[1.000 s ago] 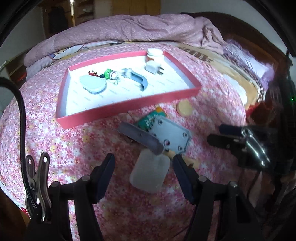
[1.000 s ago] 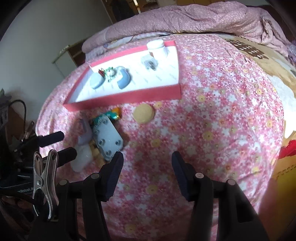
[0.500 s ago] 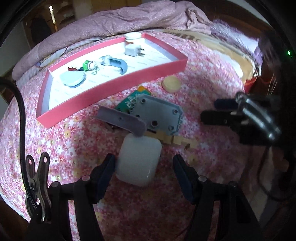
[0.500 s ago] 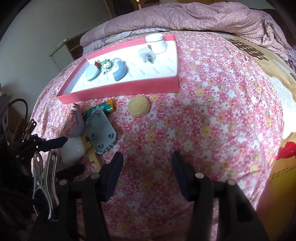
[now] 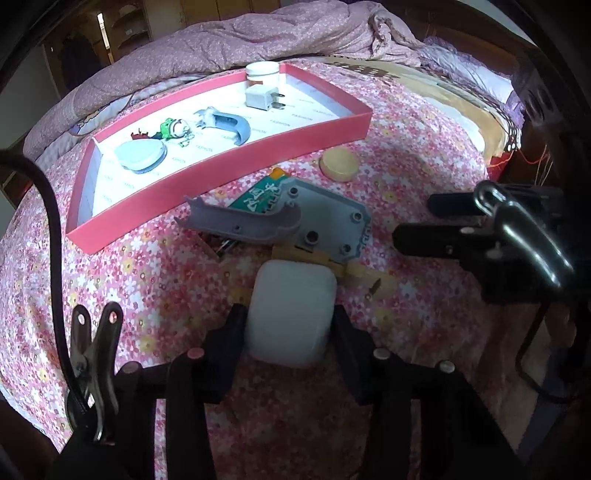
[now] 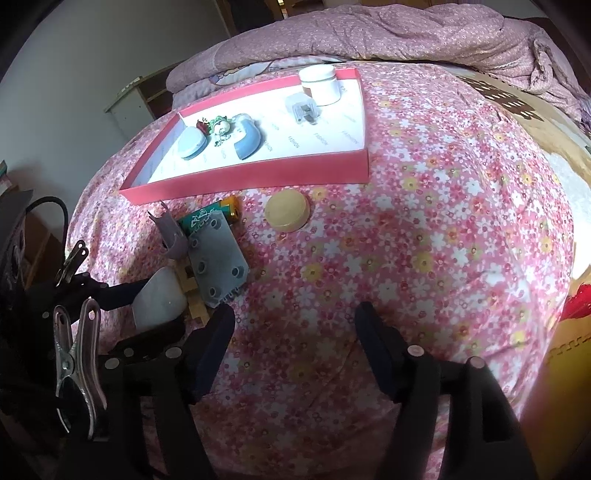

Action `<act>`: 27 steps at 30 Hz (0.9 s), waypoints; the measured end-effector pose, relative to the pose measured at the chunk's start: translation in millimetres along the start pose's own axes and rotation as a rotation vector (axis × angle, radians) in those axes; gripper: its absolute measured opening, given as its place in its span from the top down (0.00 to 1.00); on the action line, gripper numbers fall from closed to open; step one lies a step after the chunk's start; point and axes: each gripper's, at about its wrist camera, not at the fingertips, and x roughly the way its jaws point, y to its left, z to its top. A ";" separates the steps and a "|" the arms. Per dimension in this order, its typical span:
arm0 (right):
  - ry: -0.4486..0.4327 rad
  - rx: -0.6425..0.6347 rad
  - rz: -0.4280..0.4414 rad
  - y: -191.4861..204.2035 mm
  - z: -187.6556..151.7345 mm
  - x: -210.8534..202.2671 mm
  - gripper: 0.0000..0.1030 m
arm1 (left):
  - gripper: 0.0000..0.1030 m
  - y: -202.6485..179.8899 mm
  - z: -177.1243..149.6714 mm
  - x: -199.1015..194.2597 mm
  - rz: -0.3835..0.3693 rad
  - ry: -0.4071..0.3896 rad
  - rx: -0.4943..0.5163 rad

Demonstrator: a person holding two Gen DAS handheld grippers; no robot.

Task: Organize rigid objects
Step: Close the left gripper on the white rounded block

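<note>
A white rounded case (image 5: 291,302) lies on the flowered bedspread between the fingers of my left gripper (image 5: 288,323). The jaws are closing and both pads touch the case's sides. The right wrist view shows the same case (image 6: 159,302) in the left gripper (image 6: 147,314) at the lower left. My right gripper (image 6: 295,314) hovers over bare bedspread; its jaws are opening with nothing between them. Beyond the case lie a grey plate with holes (image 5: 328,221), a grey curved piece (image 5: 240,221), a green card (image 5: 258,194) and a tan disc (image 5: 339,162).
A red tray (image 5: 221,177) farther back holds a white jar (image 5: 262,72), a white plug (image 5: 260,96), a blue-grey curved part (image 5: 229,123), a green toy (image 5: 171,129) and a pale oval case (image 5: 140,157). A wooden strip (image 5: 354,269) lies under the plate. A rumpled quilt (image 5: 295,33) bounds the far side.
My left gripper came down around the white case and its jaws narrowed onto it. The right gripper's jaws spread wider while staying in place.
</note>
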 end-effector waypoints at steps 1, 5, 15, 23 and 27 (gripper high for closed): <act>0.001 0.001 -0.002 -0.3 0.1 -0.1 0.32 | 0.54 1.7 -1.0 -1.4 0.001 0.001 -0.007; 0.000 -0.005 -0.019 2.2 -0.1 0.5 0.32 | 0.54 15.5 -7.7 -8.5 0.027 -0.005 -0.051; 0.043 0.003 -0.016 15.5 3.2 2.3 0.32 | 0.54 73.3 -21.5 -19.2 0.111 -0.039 -0.260; -0.017 -0.043 -0.005 44.1 15.3 -14.7 0.35 | 0.54 92.6 -28.3 -16.8 0.099 -0.043 -0.375; -0.020 -0.079 0.003 61.2 24.6 -10.5 0.49 | 0.54 93.1 -30.2 -16.2 0.096 -0.052 -0.380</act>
